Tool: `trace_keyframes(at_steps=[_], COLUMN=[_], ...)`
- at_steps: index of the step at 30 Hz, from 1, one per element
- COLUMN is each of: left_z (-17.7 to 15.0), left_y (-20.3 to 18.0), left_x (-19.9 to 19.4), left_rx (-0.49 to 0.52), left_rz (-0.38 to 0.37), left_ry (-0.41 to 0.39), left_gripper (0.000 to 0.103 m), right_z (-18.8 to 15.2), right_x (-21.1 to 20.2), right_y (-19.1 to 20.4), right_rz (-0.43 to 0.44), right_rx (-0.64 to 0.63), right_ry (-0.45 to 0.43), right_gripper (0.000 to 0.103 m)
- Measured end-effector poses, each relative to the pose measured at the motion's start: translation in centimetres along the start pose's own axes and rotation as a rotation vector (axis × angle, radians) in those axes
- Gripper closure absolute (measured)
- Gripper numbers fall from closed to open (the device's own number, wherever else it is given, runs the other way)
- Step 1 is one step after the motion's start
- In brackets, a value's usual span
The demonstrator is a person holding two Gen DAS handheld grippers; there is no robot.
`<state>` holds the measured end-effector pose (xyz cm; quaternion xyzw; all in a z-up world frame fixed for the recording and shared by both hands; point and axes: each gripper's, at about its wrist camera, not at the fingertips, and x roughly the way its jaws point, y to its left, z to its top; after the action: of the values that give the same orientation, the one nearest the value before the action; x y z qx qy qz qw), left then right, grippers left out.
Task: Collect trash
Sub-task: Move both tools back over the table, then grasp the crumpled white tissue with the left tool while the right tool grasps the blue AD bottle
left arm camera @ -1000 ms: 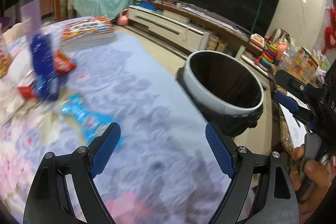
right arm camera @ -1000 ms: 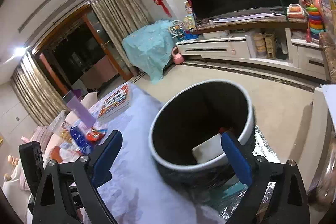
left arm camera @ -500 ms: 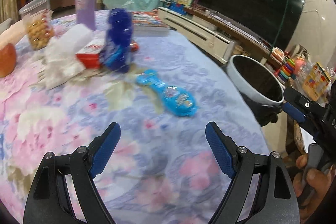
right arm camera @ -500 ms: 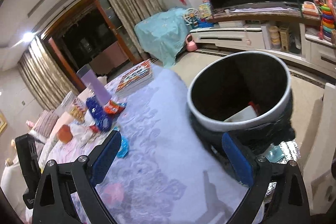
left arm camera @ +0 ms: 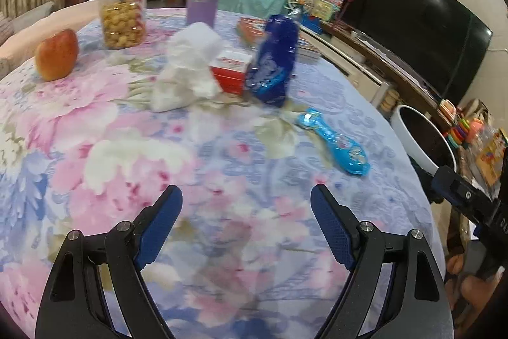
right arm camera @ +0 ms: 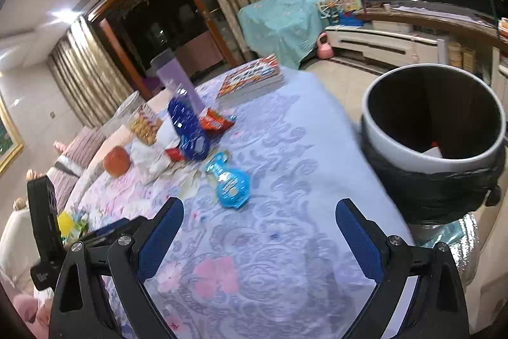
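While some refuse already lies in the white round bin with black liner (right arm camera: pixel 435 148) at the table's right edge, both the left gripper (left arm camera: pixel 246 212) and right gripper (right arm camera: pixel 258 227) hover spread apart and empty; the light-blue plastic wrapper (left arm camera: pixel 336 145), dark-blue foil bag (left arm camera: pixel 273 65) and crumpled white tissue (left arm camera: pixel 187 72) remain on the table.

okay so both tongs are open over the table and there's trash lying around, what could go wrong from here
1. The light blue wrapper lies flat on the tablecloth, so the left tongs may pinch cloth along with it.
2. The dark blue bag stands against the red box and crumpled tissue; a grab might topple or drag them.
3. The bin sits off the table edge, so a release short of it would probably miss.
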<state>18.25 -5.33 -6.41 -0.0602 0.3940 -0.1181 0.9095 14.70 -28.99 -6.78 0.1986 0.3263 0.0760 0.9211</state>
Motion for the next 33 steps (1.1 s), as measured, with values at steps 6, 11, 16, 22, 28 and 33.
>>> trace_keyframes(at_steps=[6, 11, 16, 22, 28, 33], left_z=[0.2, 0.5, 0.7, 1.3, 3.3, 5.6], left_y=[2.2, 3.4, 4.0, 4.3, 4.5, 4.9], left_x=[0.0, 0.2, 0.5, 1.1, 2.1, 4.4], left_rx=[-0.031, -0.048, -0.059, -0.052, -0.031, -0.018], left_rz=[0.029, 0.044, 0.049, 0.056, 0.071, 0.098], left_ry=[-0.002, 0.002, 0.009, 0.012, -0.011, -0.009], left_gripper=[0.018, 0.018, 0.018, 0.018, 0.018, 0.017], right_z=[-0.1, -0.2, 0.0, 0.4, 0.7, 1.2], right_x=[1.7, 3.2, 4.2, 5.6, 7.3, 8.8], right_y=[2.0, 3.2, 4.0, 4.6, 5.0, 5.0], right_rz=[0.027, 0.041, 0.051, 0.046, 0.031, 0.016], right_rx=[-0.042, -0.072, -0.101, -0.13, -0.174, -0.182], right_ry=[0.038, 0.064, 0.083, 0.098, 0.127, 0.144], right_gripper=[0.005, 0.005, 0.005, 0.005, 0.005, 0.006])
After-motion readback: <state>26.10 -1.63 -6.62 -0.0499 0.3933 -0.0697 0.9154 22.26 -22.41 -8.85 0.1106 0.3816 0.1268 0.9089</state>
